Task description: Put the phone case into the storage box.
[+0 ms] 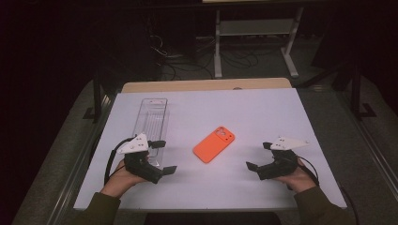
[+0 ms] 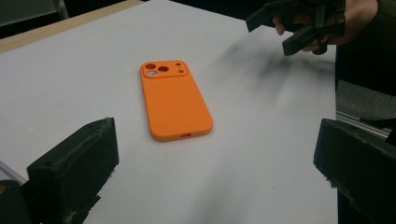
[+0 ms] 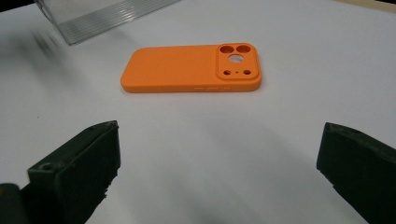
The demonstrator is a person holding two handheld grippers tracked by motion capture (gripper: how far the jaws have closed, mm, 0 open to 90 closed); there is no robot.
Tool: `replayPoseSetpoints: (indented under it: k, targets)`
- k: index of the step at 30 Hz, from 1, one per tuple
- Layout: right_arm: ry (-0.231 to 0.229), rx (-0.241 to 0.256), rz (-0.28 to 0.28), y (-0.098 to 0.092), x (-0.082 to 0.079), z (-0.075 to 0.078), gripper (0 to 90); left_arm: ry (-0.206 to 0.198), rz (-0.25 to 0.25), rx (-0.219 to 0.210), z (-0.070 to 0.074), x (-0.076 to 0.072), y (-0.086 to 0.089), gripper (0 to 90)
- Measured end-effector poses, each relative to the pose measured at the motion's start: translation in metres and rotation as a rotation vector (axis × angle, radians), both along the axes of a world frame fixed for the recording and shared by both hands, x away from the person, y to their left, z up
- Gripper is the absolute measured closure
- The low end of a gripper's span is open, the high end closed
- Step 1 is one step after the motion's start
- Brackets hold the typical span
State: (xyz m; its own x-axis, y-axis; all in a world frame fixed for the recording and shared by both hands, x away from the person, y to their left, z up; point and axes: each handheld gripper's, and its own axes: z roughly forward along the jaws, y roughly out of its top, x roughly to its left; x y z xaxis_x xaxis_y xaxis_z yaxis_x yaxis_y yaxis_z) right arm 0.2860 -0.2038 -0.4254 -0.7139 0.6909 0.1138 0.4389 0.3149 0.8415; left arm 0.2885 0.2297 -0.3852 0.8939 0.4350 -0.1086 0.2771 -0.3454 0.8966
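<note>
Orange phone case (image 1: 214, 144), camera cutouts up, flat on the white counter (image 1: 263, 112) just right of a clear plastic tray (image 1: 151, 117), flanked by left gripper (image 1: 162, 156) and right gripper (image 1: 259, 156), jaws wide and empty, seemingly poised for pickup.

I note an orange case (image 1: 214, 144) on a white table (image 1: 263, 112). The tray (image 1: 151, 118) is clear with ribbed lines. My grippers are black, each topped with a grey plate; sleeves olive.
</note>
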Motion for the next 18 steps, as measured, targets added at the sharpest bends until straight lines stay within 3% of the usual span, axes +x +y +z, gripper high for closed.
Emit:
replayPoseSetpoints:
  k: [6,18]
  targets:
    - [-0.001,-0.005,0.014,0.002,0.0,-0.001,0.0,0.008,-0.002,-0.018,0.0,0.0,-0.006,0.0]
    - [-0.001,-0.022,0.028,0.006,0.0,-0.002,0.0,0.014,-0.049,0.038,-0.002,0.004,-0.031,0.0]
